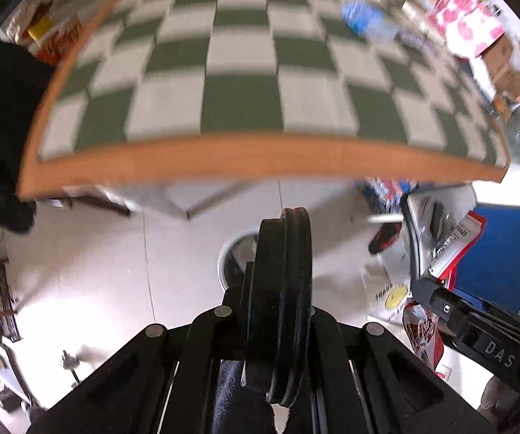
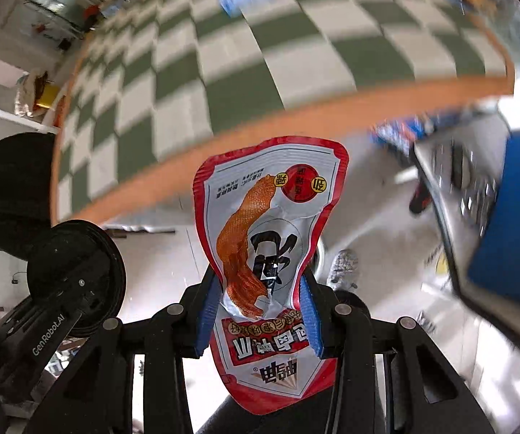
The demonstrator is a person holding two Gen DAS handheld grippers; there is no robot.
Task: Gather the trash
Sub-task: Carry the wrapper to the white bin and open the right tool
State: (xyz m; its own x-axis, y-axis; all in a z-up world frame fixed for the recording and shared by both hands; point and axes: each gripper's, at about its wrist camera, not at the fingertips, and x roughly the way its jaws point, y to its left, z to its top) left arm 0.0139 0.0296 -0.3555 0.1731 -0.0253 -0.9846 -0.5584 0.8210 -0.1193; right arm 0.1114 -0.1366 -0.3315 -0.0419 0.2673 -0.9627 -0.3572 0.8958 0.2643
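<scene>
Two black two-finger grippers are seen from their own wrist cameras, both pointed down past the near edge of a wooden-rimmed table (image 1: 260, 157) covered in a green and white checked cloth. The left gripper (image 1: 281, 249) has its black, ribbed fingers pressed flat together with nothing between them, above a pale tiled floor (image 1: 97, 271). The right gripper (image 2: 260, 311) is closed on a red and white foil snack wrapper (image 2: 270, 213) printed with an orange strip of meat and black lettering; its blue-padded fingers (image 2: 205, 318) pinch the crumpled waist of the wrapper, whose upper half stands up towards twelve o'clock in the right wrist view. In the left wrist view that same wrapper appears at four o'clock, clamped in the right gripper's black body. At three o'clock in both views an open bin with a silvery liner (image 2: 455, 195) and a blue outer wall (image 2: 505, 224) is seen, just beside the held wrapper. On the table top, blurred, a blue packet (image 1: 361, 18) lies at one o'clock, with a pink-patterned white box (image 1: 465, 25) and a brown cardboard carton (image 1: 509, 68) near the far right edge.
</scene>
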